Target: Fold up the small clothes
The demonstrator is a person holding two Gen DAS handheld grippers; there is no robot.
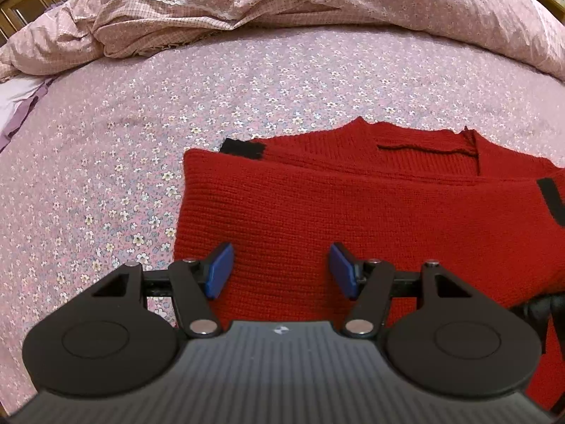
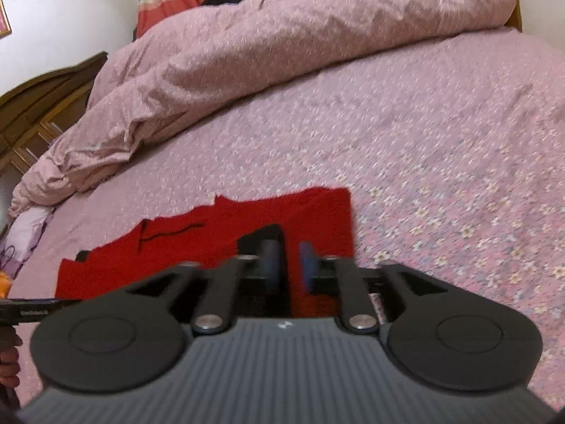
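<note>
A: Red knit, that's the sweater (image 1: 353,219). It lies partly folded on the floral bedsheet (image 1: 141,123), long axis running left to right, collar at the far edge.

B: And the left gripper (image 1: 281,270)?

A: Its blue pads (image 1: 220,270) stand wide apart with nothing between them, over the sweater's near left part. The cloth reaches away from the fingers, far and to the right.

B: The right gripper (image 2: 289,265)?

A: That view is blurred. Its pads (image 2: 270,263) show a narrow gap with red cloth behind. I cannot tell whether anything is pinched. It sits over the near right corner.

B: So which is nearer the next fold?

A: I'd judge each covers its own end; the left looks readier to close on the near hem.

B: The rumpled duvet (image 2: 282,35) at the far side stays well apart.
</note>
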